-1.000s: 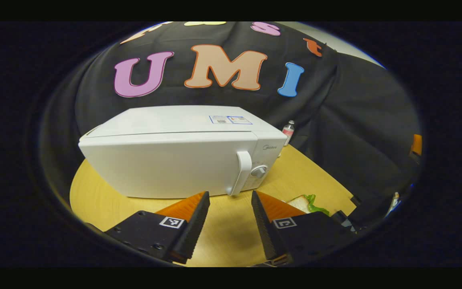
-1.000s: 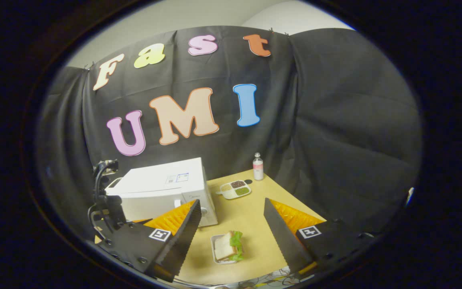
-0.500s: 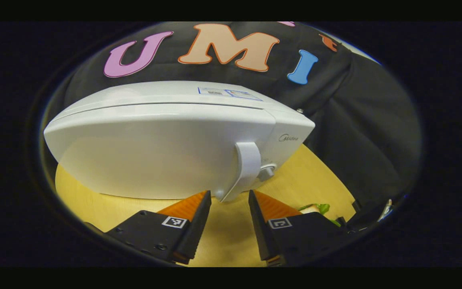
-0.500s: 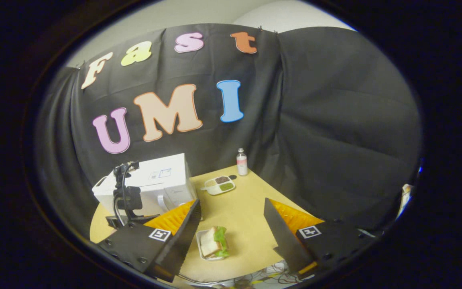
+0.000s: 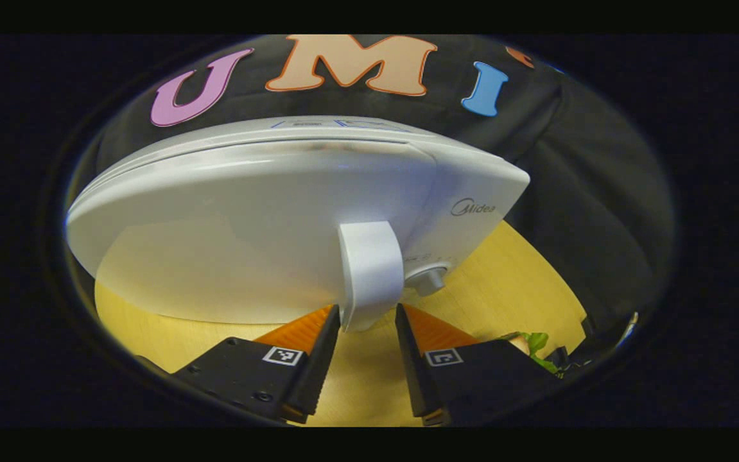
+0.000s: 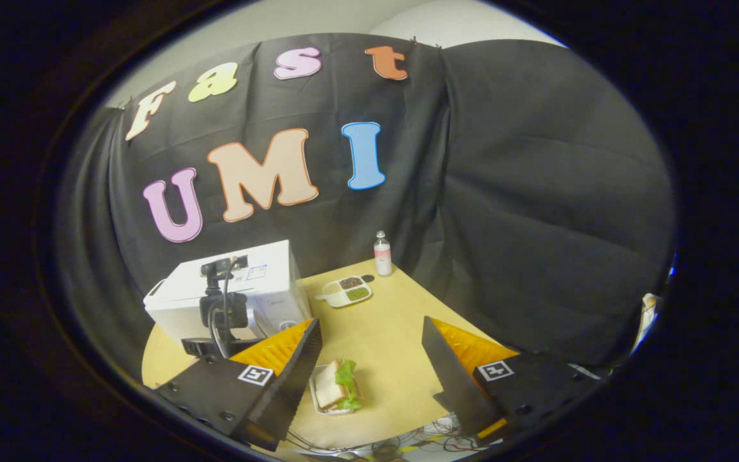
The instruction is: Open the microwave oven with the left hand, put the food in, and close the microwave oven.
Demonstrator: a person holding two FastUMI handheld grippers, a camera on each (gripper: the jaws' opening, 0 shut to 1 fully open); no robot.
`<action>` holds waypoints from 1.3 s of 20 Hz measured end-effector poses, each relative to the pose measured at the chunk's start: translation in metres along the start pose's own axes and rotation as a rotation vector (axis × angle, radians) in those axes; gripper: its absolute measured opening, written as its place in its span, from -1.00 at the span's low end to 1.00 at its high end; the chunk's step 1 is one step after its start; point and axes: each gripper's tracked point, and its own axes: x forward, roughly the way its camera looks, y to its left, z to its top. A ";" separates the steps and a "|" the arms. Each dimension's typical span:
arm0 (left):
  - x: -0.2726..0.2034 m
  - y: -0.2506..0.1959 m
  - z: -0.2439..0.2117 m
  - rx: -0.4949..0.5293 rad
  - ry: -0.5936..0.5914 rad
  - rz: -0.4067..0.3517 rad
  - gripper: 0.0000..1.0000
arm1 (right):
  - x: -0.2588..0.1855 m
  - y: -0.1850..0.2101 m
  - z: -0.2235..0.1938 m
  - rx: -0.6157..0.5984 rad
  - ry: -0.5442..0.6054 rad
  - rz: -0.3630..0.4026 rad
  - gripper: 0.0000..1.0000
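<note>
The white microwave [image 5: 247,224] stands with its door closed on the round wooden table [image 5: 491,282]. My left gripper [image 5: 367,314] is open, and its fingertips straddle the lower end of the white door handle [image 5: 369,269]; whether they touch it is unclear. A round dial [image 5: 430,279] sits just right of the handle. In the right gripper view, the microwave [image 6: 260,282] is at the left with the left gripper's camera mount [image 6: 223,301] in front of it. My right gripper [image 6: 370,324] hangs open and empty above a sandwich with lettuce [image 6: 337,388] in a small tray.
A small bottle [image 6: 382,253] stands at the table's far edge, with a divided dish of grains [image 6: 345,290] in front of it. Cables [image 6: 408,443] lie past the table's near edge. Bare tabletop [image 6: 395,321] stretches between the sandwich and the dish.
My left gripper has moved in on the microwave, and the handle's lower end now sits between its fingertips. The right gripper has drifted slightly, staying open over the sandwich.
</note>
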 end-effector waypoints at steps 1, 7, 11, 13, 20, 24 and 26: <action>0.002 0.001 0.002 0.000 0.001 0.011 0.09 | 0.001 0.000 -0.001 0.002 0.003 0.002 0.84; 0.006 0.010 0.001 0.012 0.028 0.057 -0.41 | 0.005 0.004 -0.001 0.006 0.011 0.018 0.84; 0.005 0.009 0.000 0.022 0.034 0.071 -0.60 | 0.004 0.007 -0.003 0.003 0.013 0.030 0.98; 0.005 0.009 0.000 0.016 0.030 0.073 -0.70 | 0.003 0.010 -0.005 0.005 0.017 0.037 0.98; 0.003 0.009 0.001 0.010 -0.030 0.074 -0.84 | -0.009 0.008 -0.012 -0.001 0.025 0.042 0.99; 0.001 0.009 0.002 -0.020 -0.081 0.096 -0.88 | -0.020 -0.003 -0.017 0.005 0.029 0.023 0.99; 0.000 0.009 0.002 -0.040 -0.090 0.095 -0.92 | -0.027 -0.010 -0.021 0.005 0.037 0.009 0.99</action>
